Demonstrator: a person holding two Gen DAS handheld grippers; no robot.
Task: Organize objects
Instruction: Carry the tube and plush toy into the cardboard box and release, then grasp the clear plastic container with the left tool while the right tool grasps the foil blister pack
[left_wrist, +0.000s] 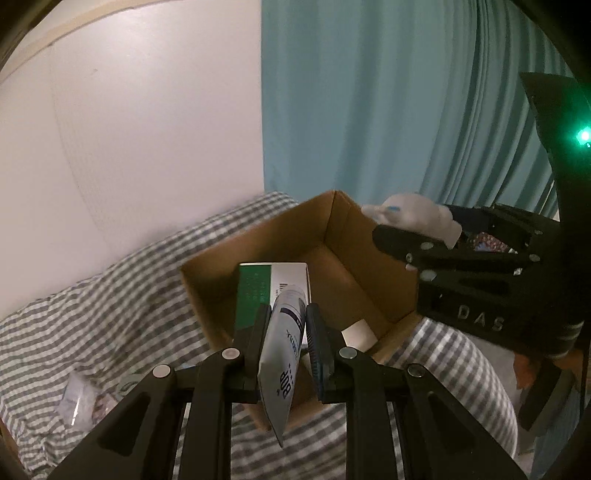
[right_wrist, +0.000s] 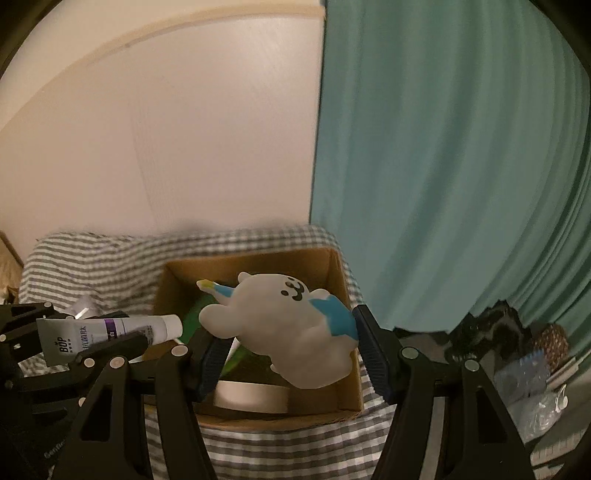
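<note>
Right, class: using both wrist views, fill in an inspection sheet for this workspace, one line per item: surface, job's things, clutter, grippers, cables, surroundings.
Surface: grey-and-white checked cloth, rumpled.
Job's things: open cardboard box on the cloth; green-and-white carton and a white roll inside; white tube; white plush toy.
Clutter: clear plastic packet on the cloth; dark and bagged items right of the box, unclear.
Grippers: left hand-held gripper shut on the white tube; right hand-held gripper shut on the white plush toy, above the box.
Cables: nothing seen.
Surroundings: pale wall, teal curtain.
</note>
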